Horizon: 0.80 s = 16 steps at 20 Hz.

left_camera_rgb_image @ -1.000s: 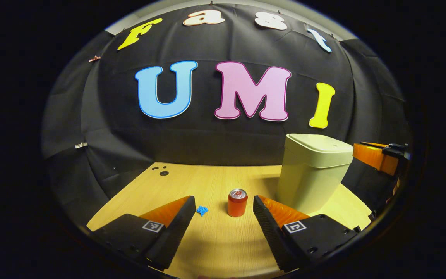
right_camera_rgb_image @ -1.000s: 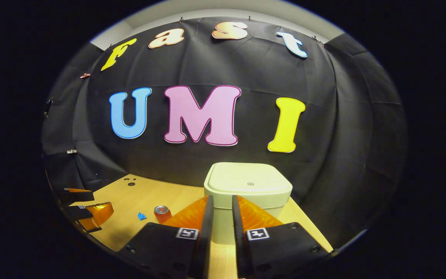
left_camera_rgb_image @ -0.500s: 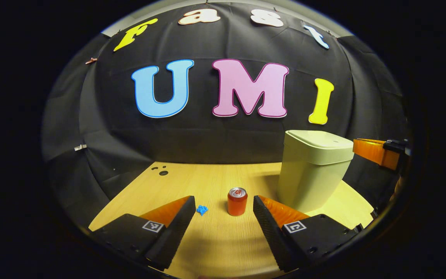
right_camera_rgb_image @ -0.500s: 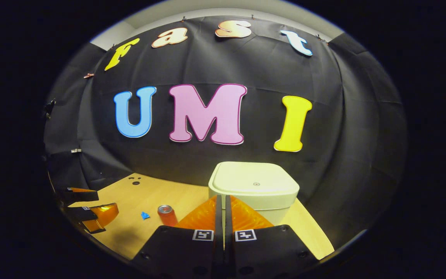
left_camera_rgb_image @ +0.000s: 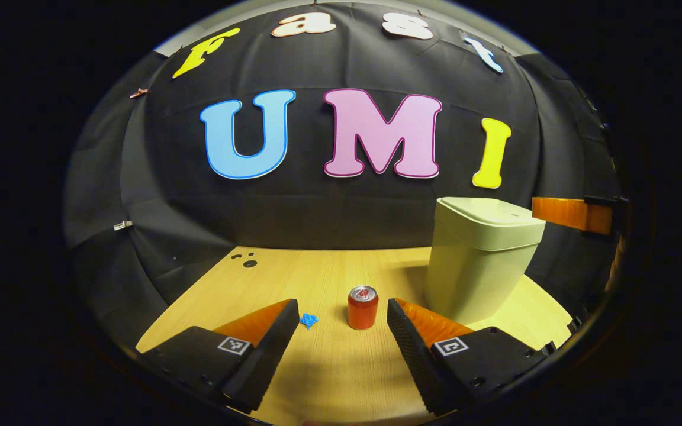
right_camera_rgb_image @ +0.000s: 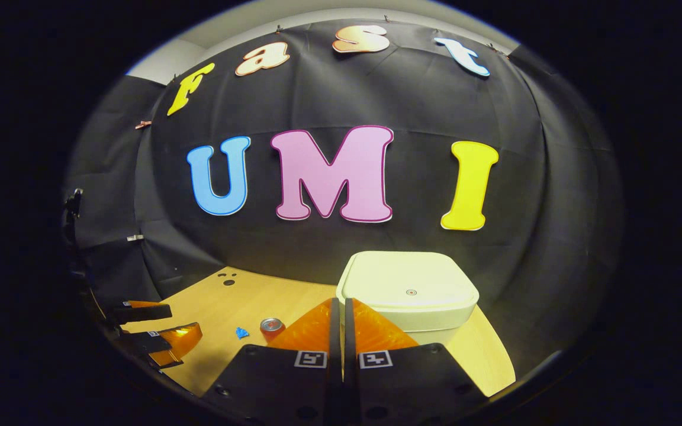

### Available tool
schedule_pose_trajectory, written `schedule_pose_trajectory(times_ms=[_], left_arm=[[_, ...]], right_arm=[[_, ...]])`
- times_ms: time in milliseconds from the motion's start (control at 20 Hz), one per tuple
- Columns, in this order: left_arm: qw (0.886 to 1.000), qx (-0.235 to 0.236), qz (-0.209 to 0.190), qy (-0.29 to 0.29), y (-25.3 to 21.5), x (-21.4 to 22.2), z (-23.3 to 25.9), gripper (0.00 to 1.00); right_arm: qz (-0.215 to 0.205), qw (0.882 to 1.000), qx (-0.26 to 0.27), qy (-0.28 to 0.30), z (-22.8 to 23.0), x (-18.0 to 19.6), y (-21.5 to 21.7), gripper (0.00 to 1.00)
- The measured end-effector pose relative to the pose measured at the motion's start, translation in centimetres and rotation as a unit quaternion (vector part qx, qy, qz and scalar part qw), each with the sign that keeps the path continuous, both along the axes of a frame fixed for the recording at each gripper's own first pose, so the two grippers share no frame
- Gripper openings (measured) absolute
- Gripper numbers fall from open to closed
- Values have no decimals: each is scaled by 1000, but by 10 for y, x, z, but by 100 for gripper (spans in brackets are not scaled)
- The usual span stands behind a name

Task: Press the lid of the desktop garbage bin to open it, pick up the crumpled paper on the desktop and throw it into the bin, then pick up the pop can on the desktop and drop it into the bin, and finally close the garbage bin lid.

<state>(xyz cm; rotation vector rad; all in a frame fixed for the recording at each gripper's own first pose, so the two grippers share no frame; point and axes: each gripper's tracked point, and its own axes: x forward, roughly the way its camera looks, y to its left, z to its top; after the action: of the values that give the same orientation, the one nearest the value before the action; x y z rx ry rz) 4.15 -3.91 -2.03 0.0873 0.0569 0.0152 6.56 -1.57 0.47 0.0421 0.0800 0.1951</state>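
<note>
Standing lid-down, pale bin point(right_camera_rgb_image: 409, 296); right claw point(right_camera_rgb_image: 341, 331) clenched, left claw point(left_camera_rgb_image: 341, 331) released.

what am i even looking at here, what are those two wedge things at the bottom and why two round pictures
Each round picture comes from a fisheye camera riding on a handheld two-finger gripper; a person carries one in each hand. The wedges are each gripper's own fingers. In the left gripper view, the left gripper is open, holding nothing, facing the pop can and the blue crumpled paper on the wooden desktop. In the right gripper view, the right gripper is shut, empty, pointing at the closed garbage bin.
</note>
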Motion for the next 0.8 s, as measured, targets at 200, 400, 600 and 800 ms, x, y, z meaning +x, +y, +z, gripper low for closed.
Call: schedule_pose_trajectory(times_ms=[200,400,600,800], left_arm=[[1000,-3,6,4,3,-1,-3,96],[1000,-4,10,8,7,-1,-4,96],[1000,-2,10,13,6,1,-8,96],[1000,2,11,17,9,1,-10,96]], right_arm=[[-9,1000,-11,7,7,20,-19,5],[-40,999,-2,31,0,43,-43,5],[-56,997,-4,57,-14,64,-55,5],[-73,995,2,63,-19,80,-67,5]])
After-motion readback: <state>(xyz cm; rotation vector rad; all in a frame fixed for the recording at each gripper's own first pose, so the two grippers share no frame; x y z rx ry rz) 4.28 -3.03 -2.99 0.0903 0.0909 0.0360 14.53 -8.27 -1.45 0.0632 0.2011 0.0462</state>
